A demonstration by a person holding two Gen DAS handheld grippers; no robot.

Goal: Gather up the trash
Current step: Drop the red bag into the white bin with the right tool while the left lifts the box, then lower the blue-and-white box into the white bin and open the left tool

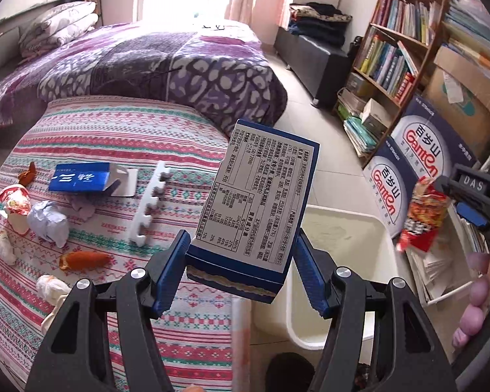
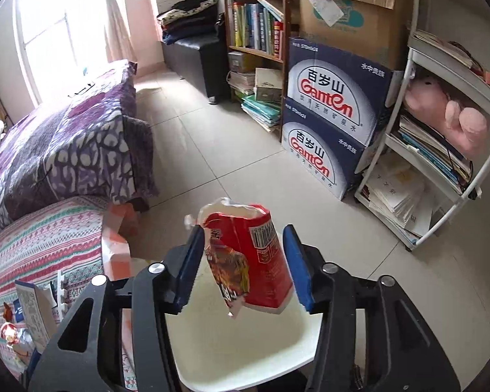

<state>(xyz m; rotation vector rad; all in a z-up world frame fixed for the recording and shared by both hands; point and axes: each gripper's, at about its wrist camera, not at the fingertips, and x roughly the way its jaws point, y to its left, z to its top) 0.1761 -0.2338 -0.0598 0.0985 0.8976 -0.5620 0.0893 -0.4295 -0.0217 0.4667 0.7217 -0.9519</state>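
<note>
My left gripper point(image 1: 243, 245) is shut on a blue-and-white printed box point(image 1: 254, 202), both pads pressing its lower sides. It hangs over the edge of the patterned bedspread point(image 1: 114, 130), beside the white bin point(image 1: 387, 238). My right gripper point(image 2: 243, 232) stands open above the white bin point(image 2: 245, 352). A red snack bag point(image 2: 254, 261) sits loose between its pads, with a slight gap at each side. The left wrist view shows that gripper point(image 1: 457, 192) and the snack bag point(image 1: 421, 215) at the right. More trash lies on the bedspread: a blue carton point(image 1: 81, 181), crumpled paper point(image 1: 47, 222), a white foam strip point(image 1: 150, 205), an orange wrapper point(image 1: 85, 259).
A bed with a purple quilt point(image 1: 166, 62) lies behind the bedspread. A bookshelf point(image 2: 254, 26), stacked blue water cartons point(image 2: 330, 124) and a white rack point(image 2: 441, 150) holding papers and a pink plush line the right wall. Tiled floor point(image 2: 212, 150) runs between.
</note>
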